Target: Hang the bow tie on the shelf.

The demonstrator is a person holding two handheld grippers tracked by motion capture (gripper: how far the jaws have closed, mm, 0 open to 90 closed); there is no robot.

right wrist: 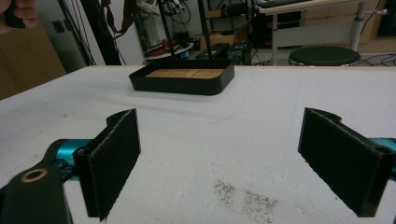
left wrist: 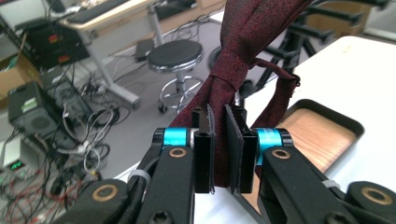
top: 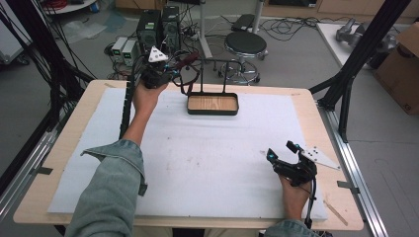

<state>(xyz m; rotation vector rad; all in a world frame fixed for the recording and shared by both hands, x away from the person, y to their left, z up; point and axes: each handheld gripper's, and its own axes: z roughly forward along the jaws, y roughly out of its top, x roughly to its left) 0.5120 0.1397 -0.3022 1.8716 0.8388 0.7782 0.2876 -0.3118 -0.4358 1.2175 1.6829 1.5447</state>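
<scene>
Left gripper [top: 170,73]: raised over the far left part of the table, just left of the stand's bar; clenched on a dark red necktie [left wrist: 243,51], with the cloth pinched between the two black pads [left wrist: 236,154] in the left gripper view.
Necktie: knotted, hanging down into the left jaws; a loop of it droops to the right of the knot, above the tray; seen from the high view as a dark red strip [top: 190,60] by the stand's left post.
Tray [top: 213,111]: black rim, wooden floor, sitting at the far middle of the white mat, close to the table's back edge; in the right gripper view lying ahead and a little left [right wrist: 182,85].
Stand [top: 225,61]: thin black frame rising from the tray, with two posts and a top bar.
Right gripper [top: 284,151]: low over the near right part of the mat, well apart from the tray; released, jaws spread wide with bare mat between the pads [right wrist: 114,158].
Mat [top: 207,163]: white, covering most of the wooden table [top: 64,148]; a faint dark smudge just ahead of the right jaws.
Background: round black stool [top: 245,44] and computer boxes with cables on the floor beyond the table.
</scene>
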